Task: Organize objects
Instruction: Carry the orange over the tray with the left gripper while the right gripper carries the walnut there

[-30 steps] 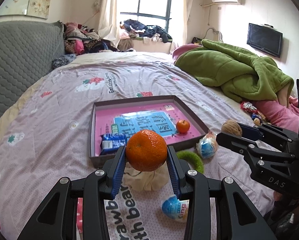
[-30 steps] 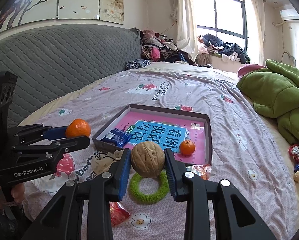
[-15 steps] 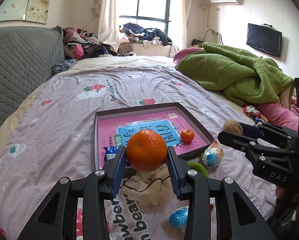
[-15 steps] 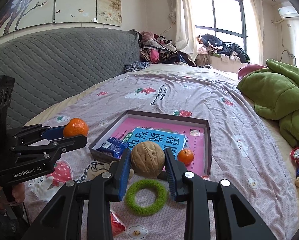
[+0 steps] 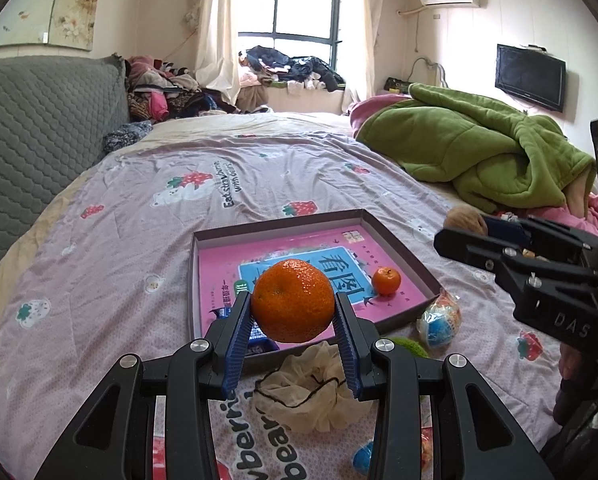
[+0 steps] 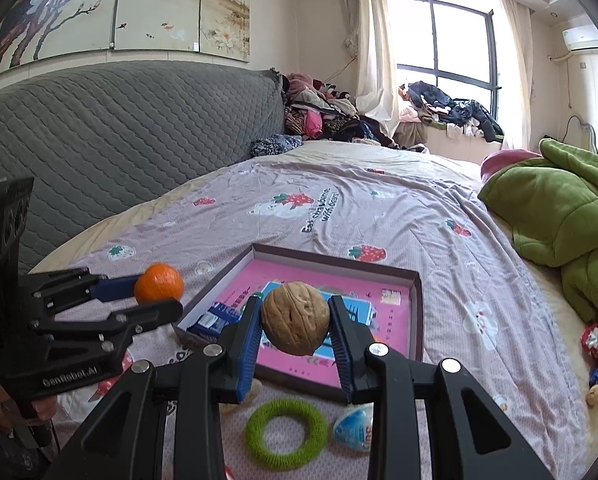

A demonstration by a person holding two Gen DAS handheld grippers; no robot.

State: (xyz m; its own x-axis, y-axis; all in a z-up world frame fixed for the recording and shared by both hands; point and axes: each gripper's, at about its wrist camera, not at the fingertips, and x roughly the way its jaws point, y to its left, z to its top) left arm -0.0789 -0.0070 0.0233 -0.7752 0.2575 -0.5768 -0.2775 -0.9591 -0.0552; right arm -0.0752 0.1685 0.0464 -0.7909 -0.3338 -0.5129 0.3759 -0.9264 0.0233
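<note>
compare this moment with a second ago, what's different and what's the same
Both grippers have lifted and eased toward the tray: in both views the tray has slid lower, partly behind the held things. The left gripper stays clamped on the orange, the right gripper on the walnut. The small orange in the tray and the green ring haven't moved.

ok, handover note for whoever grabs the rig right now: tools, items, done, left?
Left tool: shut on the large orange, held above the near edge of the tray.
Right tool: shut on the walnut, also over the tray's near edge.
Done: small orange and blue packet already lie in the tray.
Left: drop both held items in the tray, then collect the green ring, cream scrunchie and wrapped candy lying on the bedspread in front of it.
</note>
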